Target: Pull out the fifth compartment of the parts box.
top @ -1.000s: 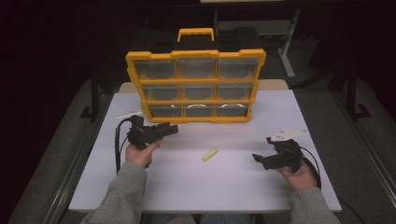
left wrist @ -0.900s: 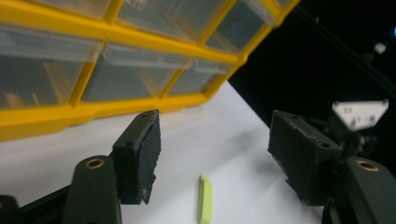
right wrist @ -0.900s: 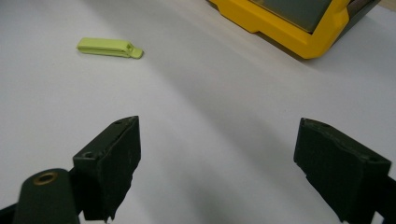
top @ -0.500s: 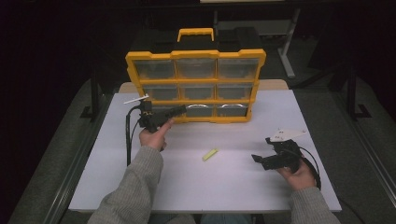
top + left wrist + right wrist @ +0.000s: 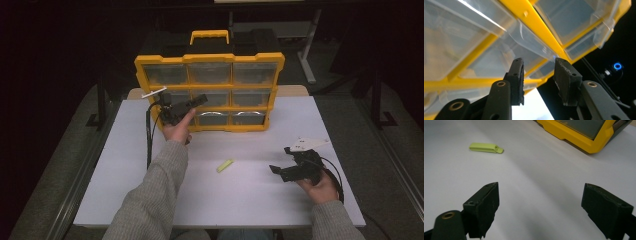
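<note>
Left hand-held gripper (image 5: 197,102), jaws just closing on nothing, at yellow organizer (image 5: 209,59).

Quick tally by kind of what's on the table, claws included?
Yellow organizer case: 1
Clear drawers in the case: 9
Small lime-green piece: 1
Claws: 2, the left claw at the case's drawers, the right claw open over the white table
Total: 13
</note>
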{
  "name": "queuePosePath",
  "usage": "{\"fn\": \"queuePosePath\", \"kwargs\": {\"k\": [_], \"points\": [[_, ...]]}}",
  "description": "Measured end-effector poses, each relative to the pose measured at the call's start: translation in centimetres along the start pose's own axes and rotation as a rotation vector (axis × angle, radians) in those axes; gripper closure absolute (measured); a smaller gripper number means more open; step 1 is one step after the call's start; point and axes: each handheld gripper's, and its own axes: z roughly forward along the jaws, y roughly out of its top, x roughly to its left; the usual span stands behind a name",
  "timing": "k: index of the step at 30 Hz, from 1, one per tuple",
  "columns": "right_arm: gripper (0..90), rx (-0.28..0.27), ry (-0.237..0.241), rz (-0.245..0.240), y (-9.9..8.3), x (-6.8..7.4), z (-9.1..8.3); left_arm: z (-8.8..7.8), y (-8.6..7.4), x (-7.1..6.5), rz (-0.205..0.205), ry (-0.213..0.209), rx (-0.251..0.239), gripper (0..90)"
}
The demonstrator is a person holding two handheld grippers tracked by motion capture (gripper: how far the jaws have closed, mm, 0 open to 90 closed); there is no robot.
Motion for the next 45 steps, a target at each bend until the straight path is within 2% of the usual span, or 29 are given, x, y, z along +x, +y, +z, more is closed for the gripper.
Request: {"fn": "queuePosePath", "kwargs": {"k": [7, 9, 12, 24, 28, 37, 39, 45], "points": [[13.7, 0.006, 0.007, -0.004, 0.0, 0.1, 0.0, 0.9, 0.0, -0.1, 0.012, 0.020, 0.004, 66.0], [13.6, 0.003, 0.006, -0.002, 0.0, 0.1, 0.0, 1.1, -0.1, 0.0, 0.003, 0.009, -0.006, 67.0], [13.7, -0.005, 0.006, -0.008, 0.0, 0.1, -0.1, 1.2, -0.2, -0.1, 0.013, 0.012, -0.018, 70.6], [13.7, -0.005, -0.002, -0.016, 0.0, 0.2, -0.1, 1.7, 0.0, -0.4, 0.021, 0.018, -0.019, 76.1], [13.7, -0.008, -0.004, -0.012, 0.0, 0.2, -0.1, 1.8, -0.3, -0.4, 0.002, 0.011, -0.044, 76.9], [13.6, 0.000, 0.000, -0.016, 0.0, 0.2, -0.1, 1.3, -0.5, -0.4, -0.011, 0.008, -0.045, 79.8], [13.7, -0.001, 0.001, -0.013, 0.0, 0.3, -0.1, 1.2, -0.6, -0.4, -0.025, -0.003, -0.046, 79.8], [13.7, 0.000, 0.007, -0.007, 0.0, 0.3, 0.0, 0.8, -0.7, -0.4, -0.034, -0.020, -0.039, 79.6]]}}
